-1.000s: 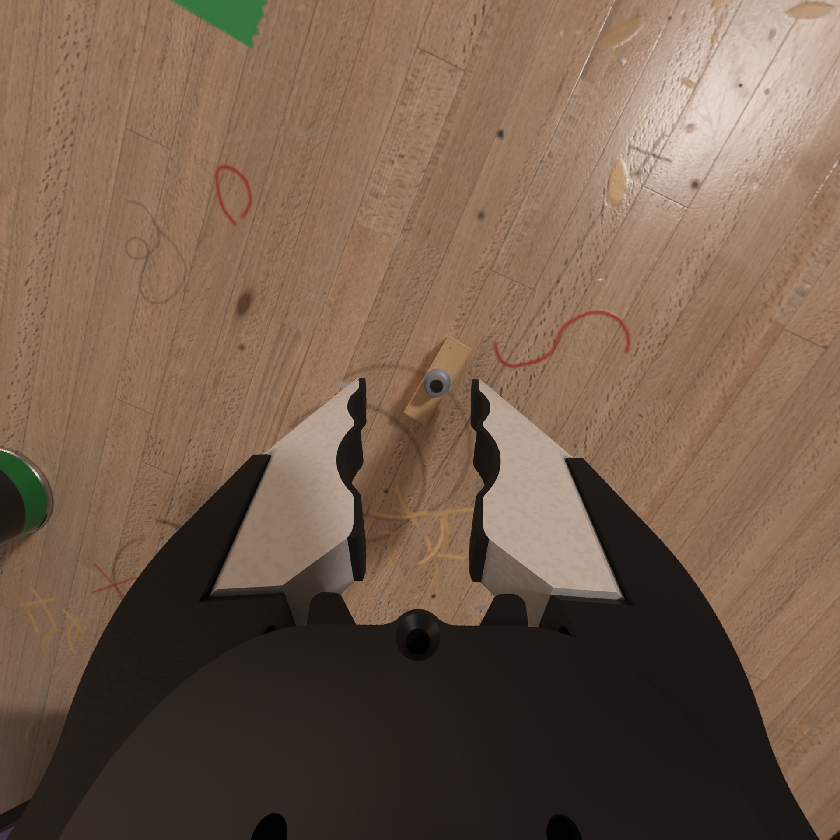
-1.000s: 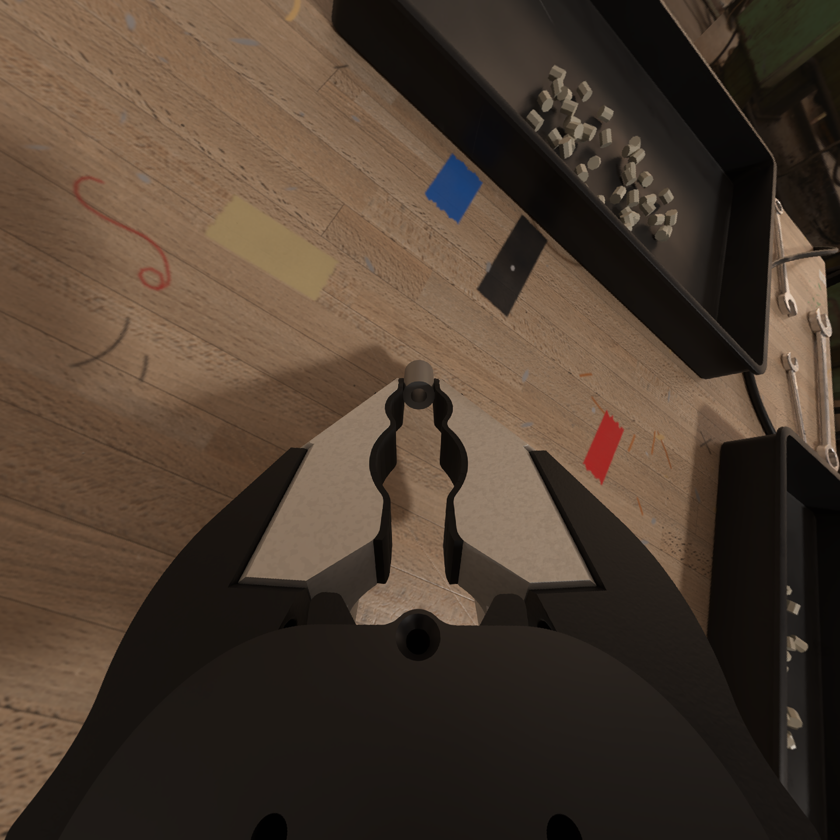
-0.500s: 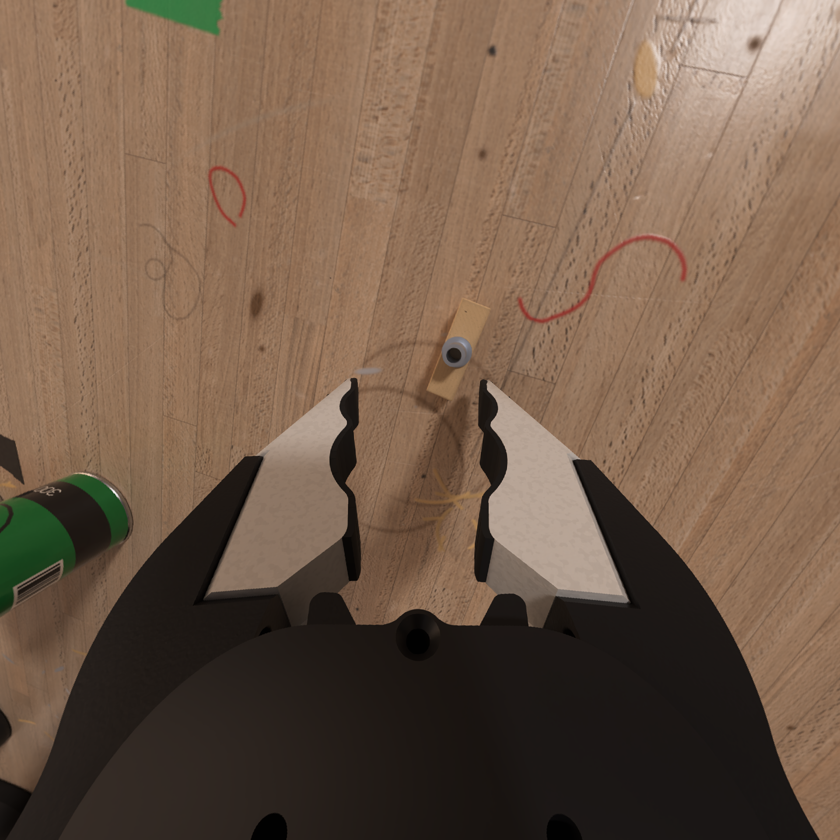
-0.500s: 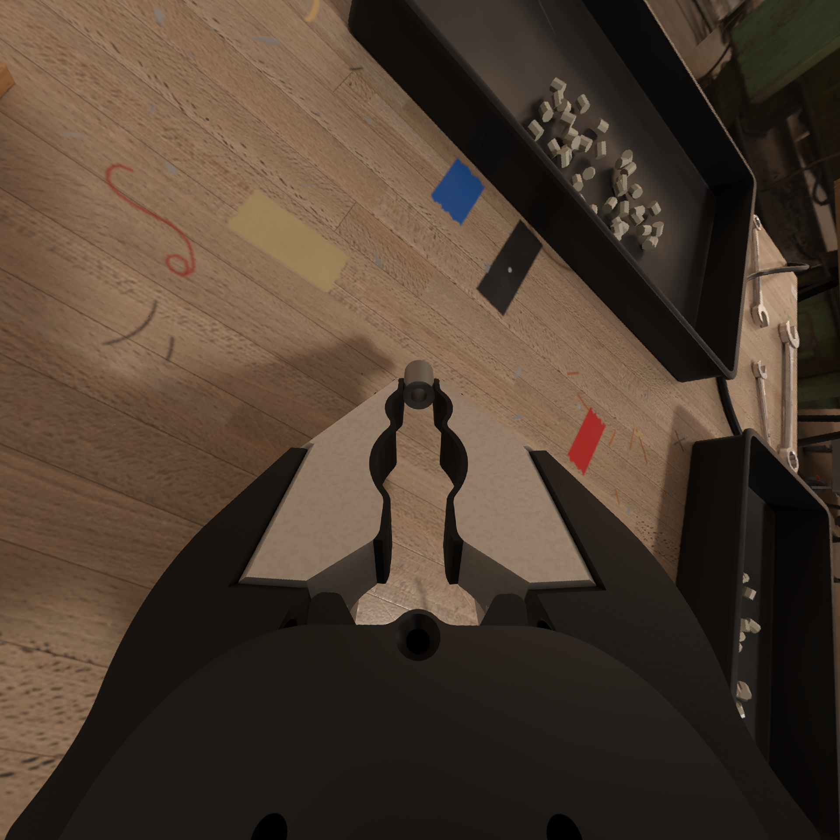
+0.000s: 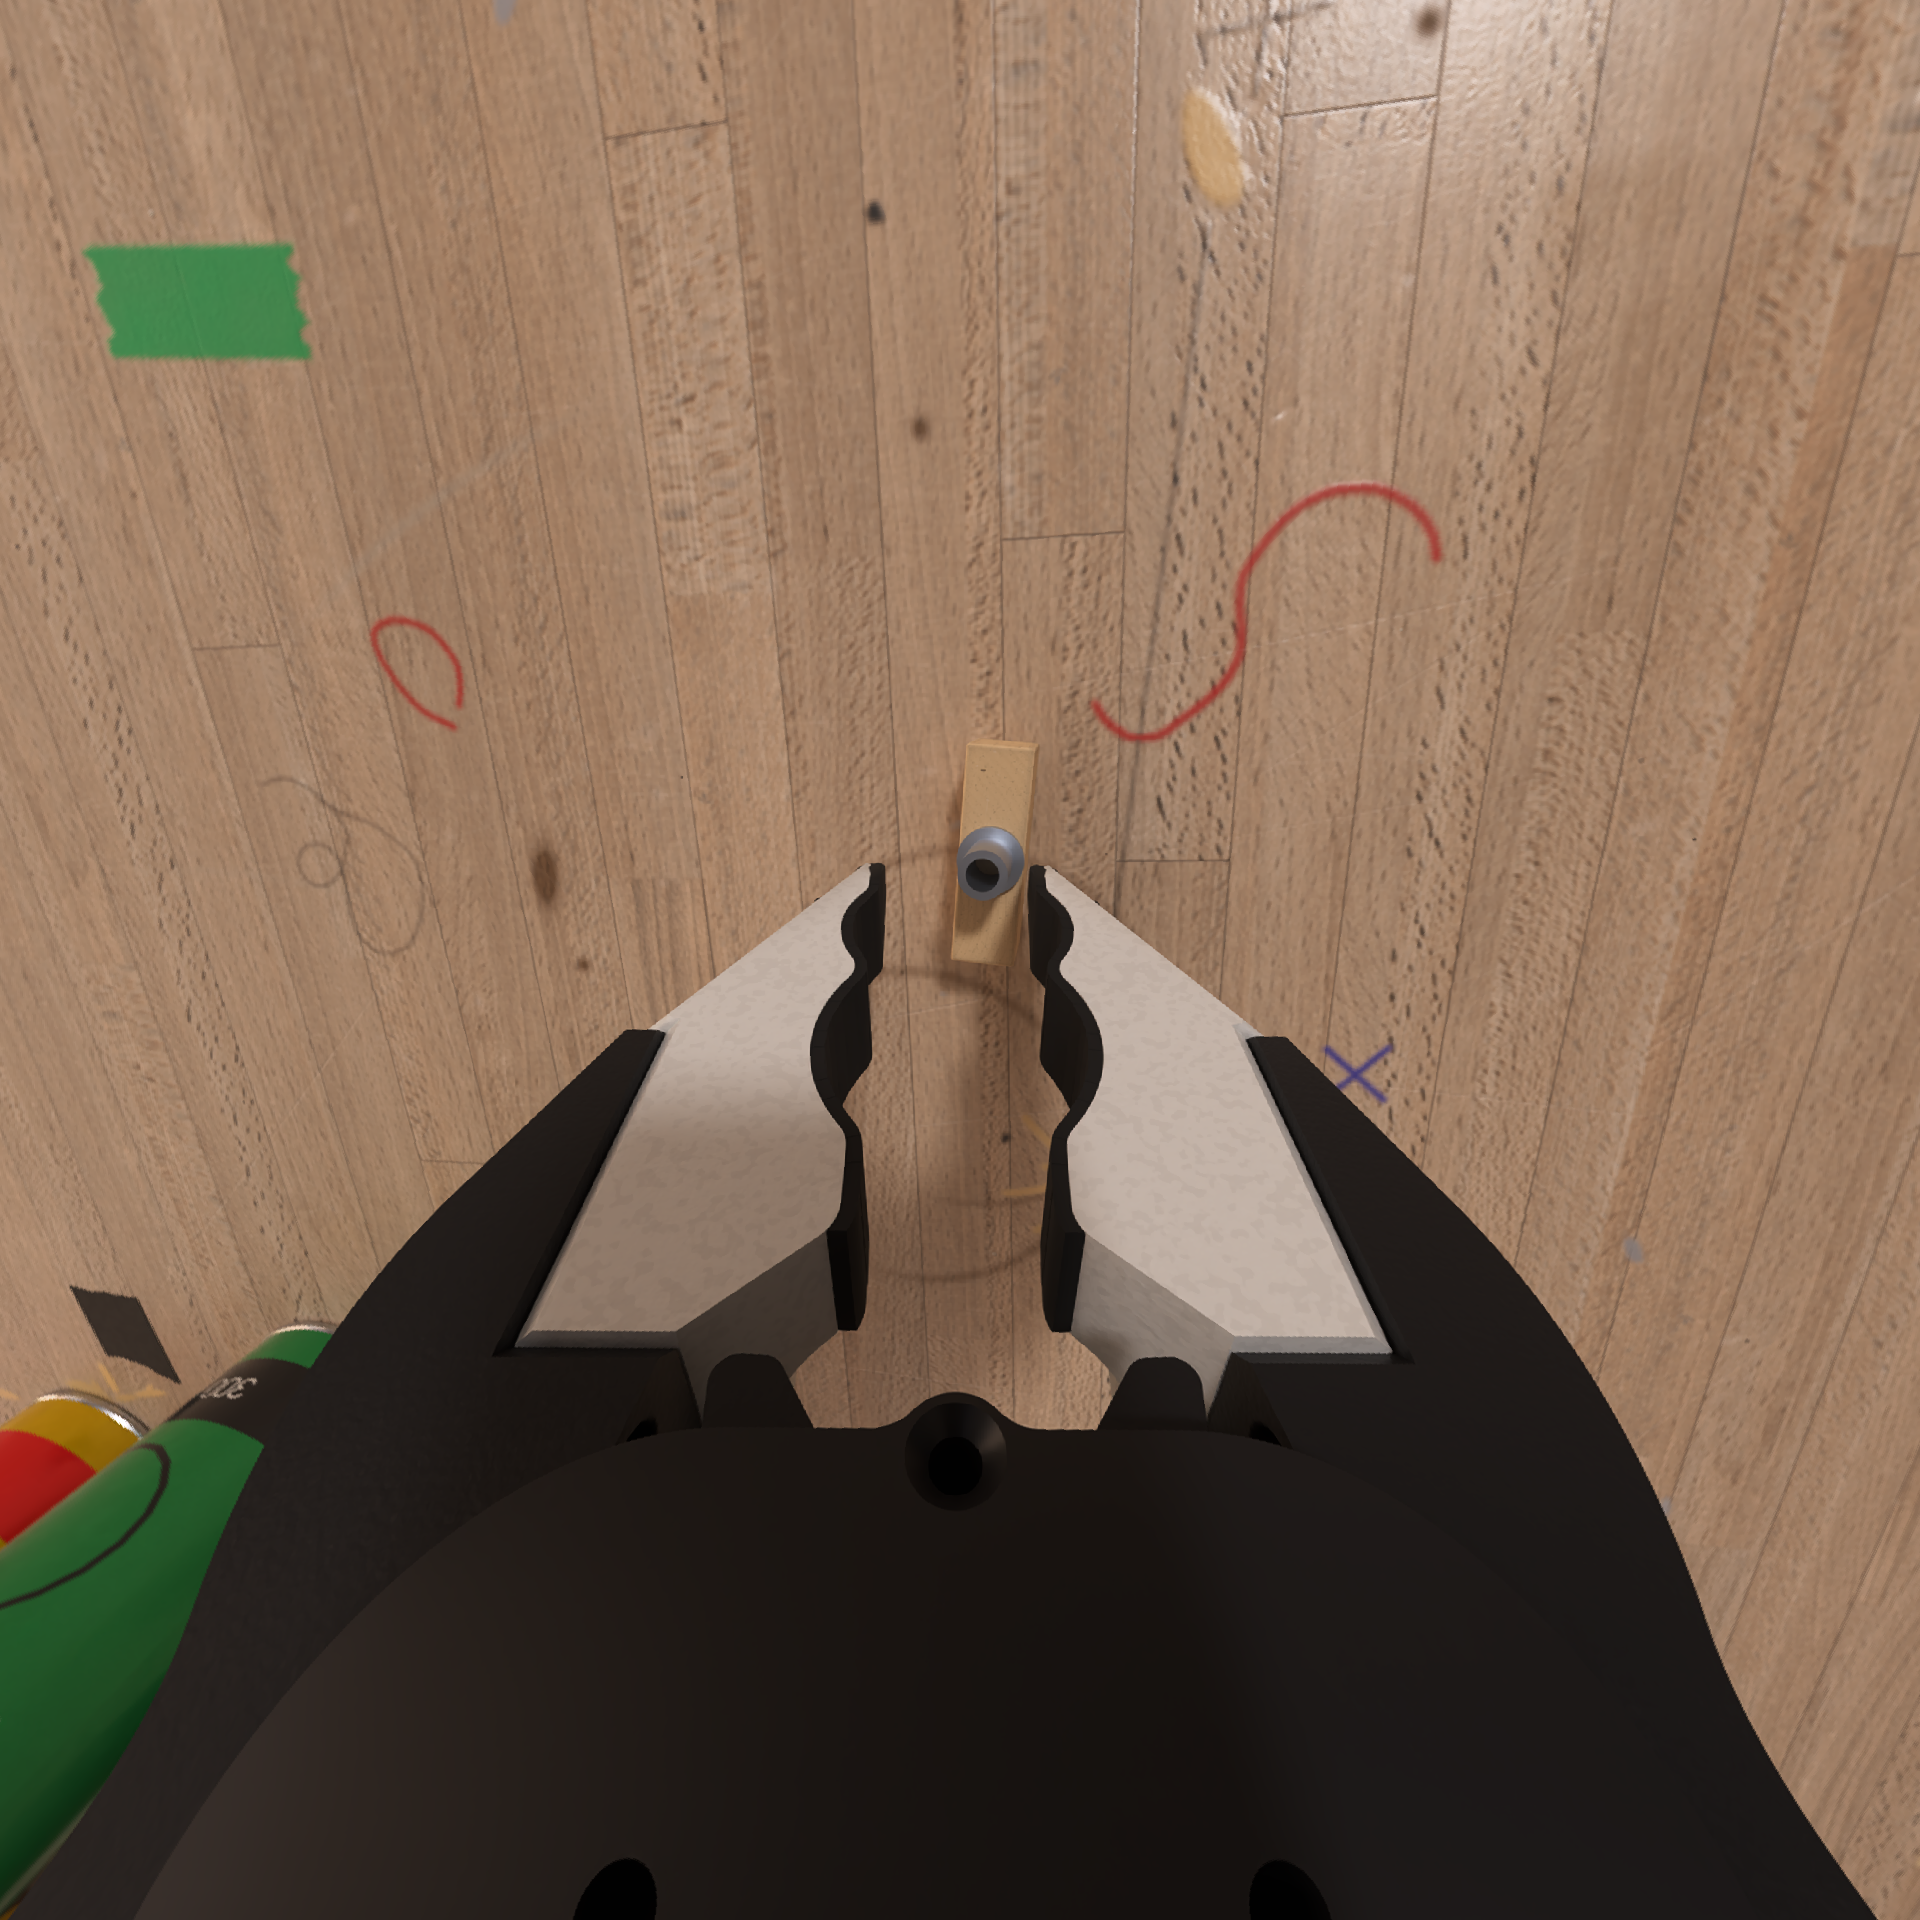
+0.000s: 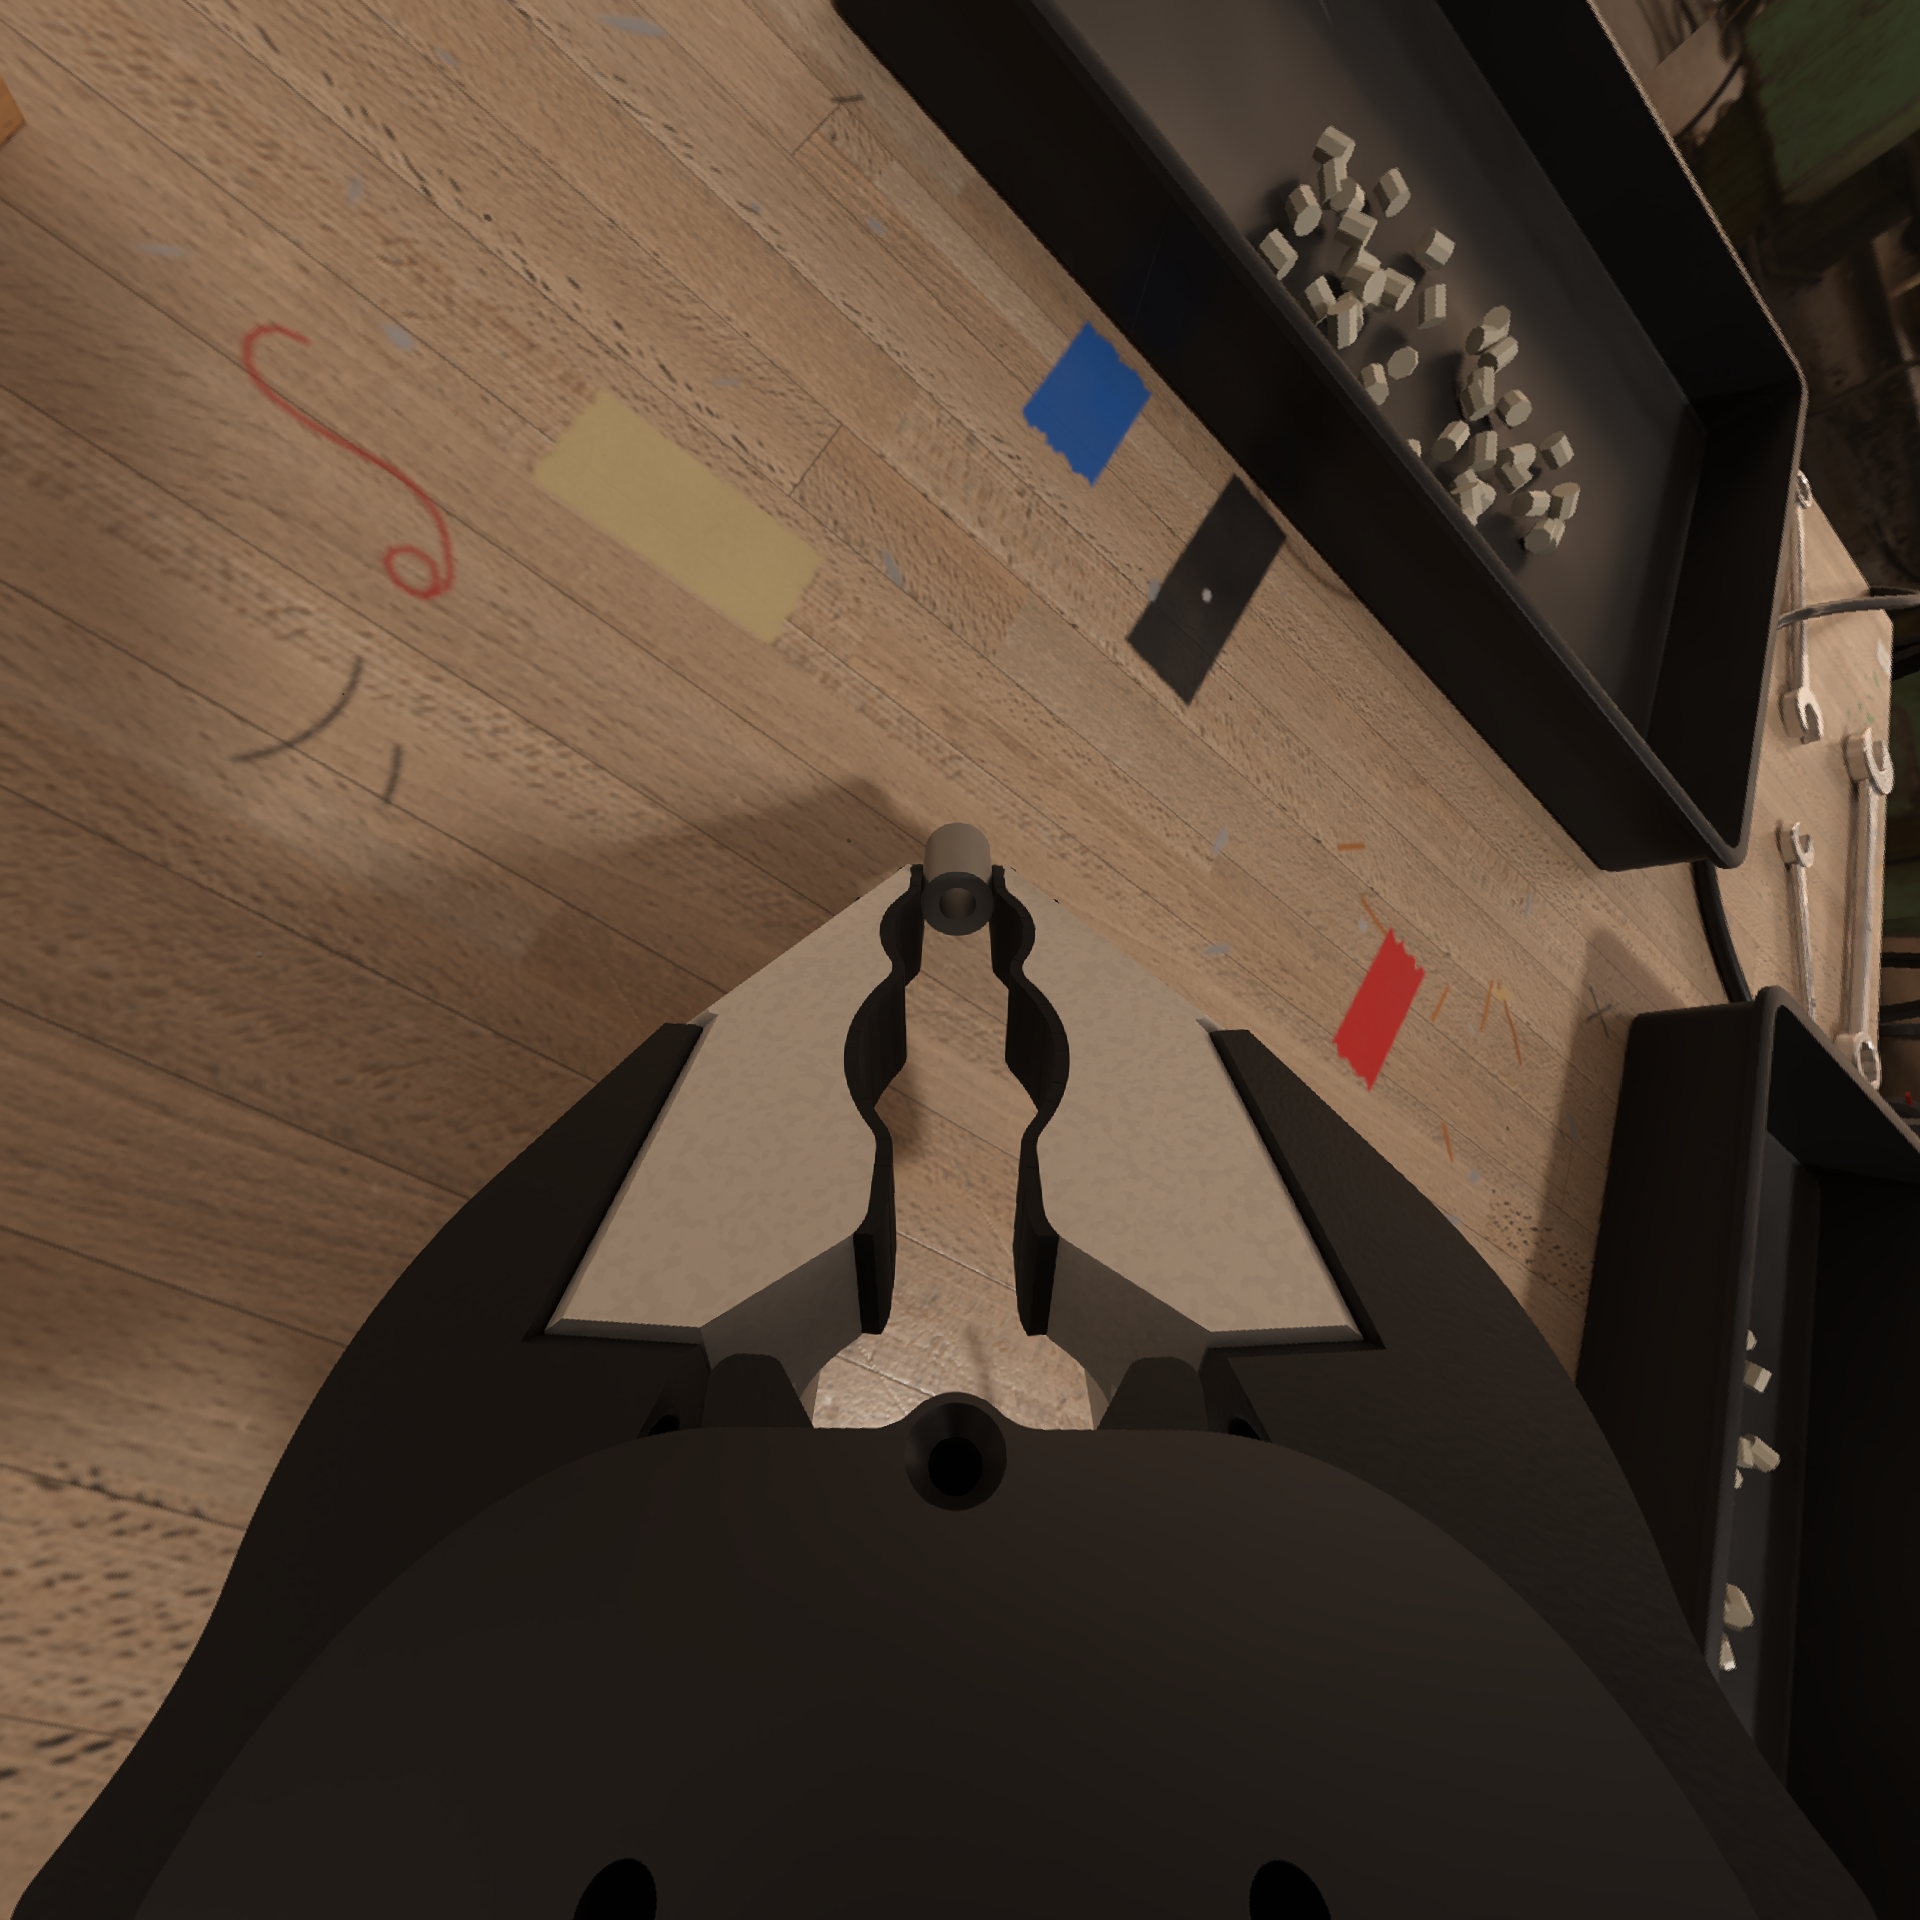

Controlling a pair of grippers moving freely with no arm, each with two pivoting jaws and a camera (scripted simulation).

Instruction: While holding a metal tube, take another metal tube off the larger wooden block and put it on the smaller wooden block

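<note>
- The left gripper (image 5: 956,883), spread wide, hangs above a metal tube (image 5: 989,861) standing upright on a wooden block (image 5: 995,831); the tube shows between the fingertips, nearer the right one.
- The right gripper (image 6: 958,896) pinches a second tube (image 6: 957,896) at its tips.
- A green can (image 5: 114,1496) lies at lower left, well clear.

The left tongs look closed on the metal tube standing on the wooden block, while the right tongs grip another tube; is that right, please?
Not quite: the left wrist view shows the left tongs open, the metal tube ungripped on the wooden block. The right tongs do grip another tube.
</note>
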